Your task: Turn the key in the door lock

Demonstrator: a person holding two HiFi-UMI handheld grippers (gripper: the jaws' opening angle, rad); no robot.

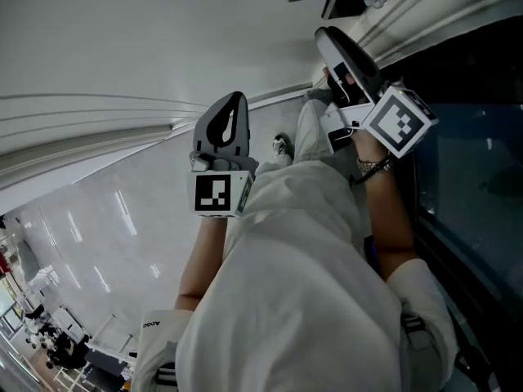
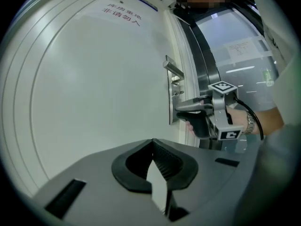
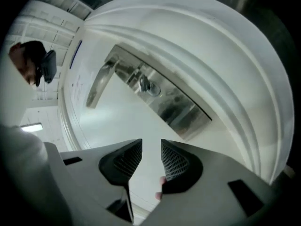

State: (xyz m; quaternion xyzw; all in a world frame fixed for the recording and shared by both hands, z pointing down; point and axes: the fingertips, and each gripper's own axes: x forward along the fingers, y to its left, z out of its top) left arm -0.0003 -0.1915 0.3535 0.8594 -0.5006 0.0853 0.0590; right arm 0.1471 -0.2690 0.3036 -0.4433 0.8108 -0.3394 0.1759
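The white door (image 2: pixel 94 88) carries a metal lock plate (image 3: pixel 171 105) with a lever handle (image 3: pixel 98 86) and a key (image 3: pixel 146 85) in the cylinder. My right gripper (image 3: pixel 151 149) stands open a short way off the plate, pointing at the door, with nothing between its pads. In the left gripper view the right gripper (image 2: pixel 178 111) sits just below the key (image 2: pixel 177 93) and under the handle (image 2: pixel 174 70). My left gripper (image 2: pixel 151 144) hangs back from the door, its jaws closed tip to tip on nothing. The head view shows the left gripper (image 1: pixel 236 98) and the right gripper (image 1: pixel 325 34) both raised.
A dark-framed glass panel (image 2: pixel 235 55) flanks the door on the right. A sign with red characters (image 2: pixel 121 14) is on the door's upper part. Below me are my white clothing (image 1: pixel 294 284), a shoe (image 1: pixel 282 145) and a glossy floor (image 1: pixel 90 235).
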